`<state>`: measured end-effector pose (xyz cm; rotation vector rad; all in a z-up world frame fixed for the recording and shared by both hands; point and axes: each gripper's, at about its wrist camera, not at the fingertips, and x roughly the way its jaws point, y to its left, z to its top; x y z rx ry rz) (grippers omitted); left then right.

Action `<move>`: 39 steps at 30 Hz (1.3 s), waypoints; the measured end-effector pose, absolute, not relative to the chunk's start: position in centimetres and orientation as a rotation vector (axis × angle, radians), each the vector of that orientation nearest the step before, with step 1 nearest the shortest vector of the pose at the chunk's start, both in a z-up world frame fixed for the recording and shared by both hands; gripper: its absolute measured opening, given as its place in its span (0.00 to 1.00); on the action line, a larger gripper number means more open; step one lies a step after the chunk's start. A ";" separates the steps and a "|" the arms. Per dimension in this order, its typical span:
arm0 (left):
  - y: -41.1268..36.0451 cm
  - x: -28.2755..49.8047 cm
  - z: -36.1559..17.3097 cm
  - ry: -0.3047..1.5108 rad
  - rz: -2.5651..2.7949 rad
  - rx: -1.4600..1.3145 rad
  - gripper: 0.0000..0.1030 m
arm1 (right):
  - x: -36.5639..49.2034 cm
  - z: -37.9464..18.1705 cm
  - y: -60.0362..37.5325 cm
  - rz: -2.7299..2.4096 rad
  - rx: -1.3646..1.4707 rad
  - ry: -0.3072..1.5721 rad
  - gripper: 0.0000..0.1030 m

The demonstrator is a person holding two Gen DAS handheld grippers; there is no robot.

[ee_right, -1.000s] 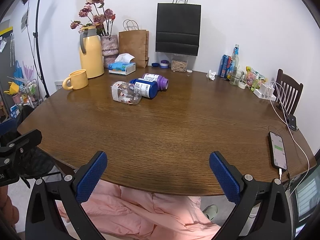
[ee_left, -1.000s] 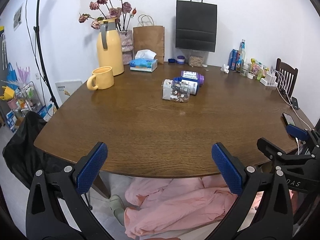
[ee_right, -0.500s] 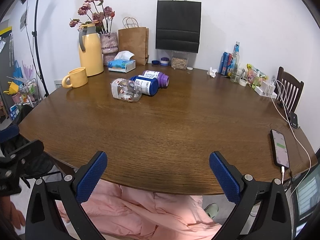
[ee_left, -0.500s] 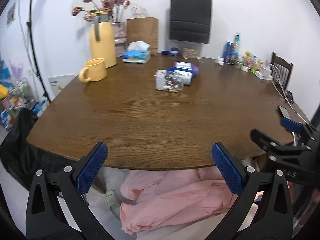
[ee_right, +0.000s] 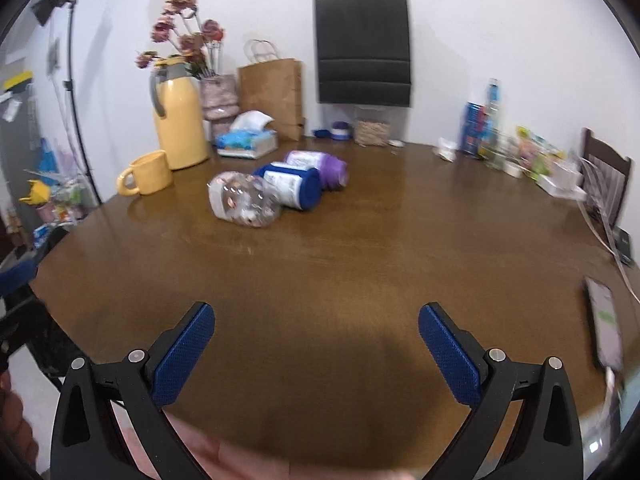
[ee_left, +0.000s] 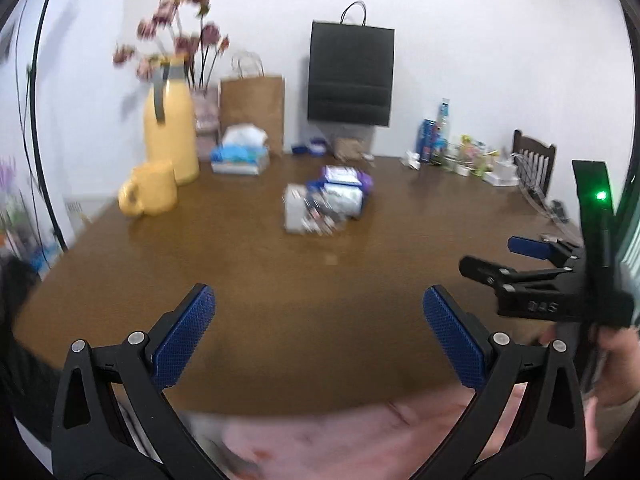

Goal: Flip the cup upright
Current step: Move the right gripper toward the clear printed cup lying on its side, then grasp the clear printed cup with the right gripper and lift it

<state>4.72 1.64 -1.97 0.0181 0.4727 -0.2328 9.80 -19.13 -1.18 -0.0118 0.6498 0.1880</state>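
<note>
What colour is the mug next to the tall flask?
Yellow, the same shade as the flask. The mug shows best in the right wrist view.

The left gripper [ee_left: 319,334] hangs with its two blue-padded fingers [ee_left: 185,334] spread wide, nothing between them. The right gripper [ee_right: 316,354] is spread just as wide and equally empty. In the left wrist view the right gripper [ee_left: 520,258] shows from the side at the right edge, level and pointing left; a hand [ee_left: 612,364], seemingly the right one, grips its handle, though blur softens it.
</note>
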 end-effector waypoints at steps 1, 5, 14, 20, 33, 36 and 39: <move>1.5 6.1 -1.7 0.456 -0.233 0.035 1.00 | 10.8 -1.5 -19.2 0.205 0.001 0.664 1.00; 1.8 11.3 -1.2 0.451 -0.249 0.068 1.00 | 14.2 -2.0 -19.0 0.295 0.044 0.670 1.00; -1.5 24.0 -2.5 0.514 -0.474 0.455 1.00 | 20.9 -2.4 -16.3 0.361 -0.086 0.712 1.00; -3.2 28.7 -4.9 0.666 -0.543 0.554 1.00 | 24.2 -3.2 -15.4 0.480 -0.057 0.720 0.82; 5.7 31.5 -8.8 1.036 -0.185 -0.072 0.88 | 33.1 -3.7 -12.3 0.686 0.074 0.827 0.45; 8.3 29.1 -9.2 1.045 -0.269 -0.375 0.85 | 33.1 -4.9 -12.1 0.757 0.171 0.903 0.45; 8.8 27.7 -8.6 0.995 -0.306 -0.445 0.86 | 32.5 -5.4 -11.8 0.805 0.207 0.917 0.45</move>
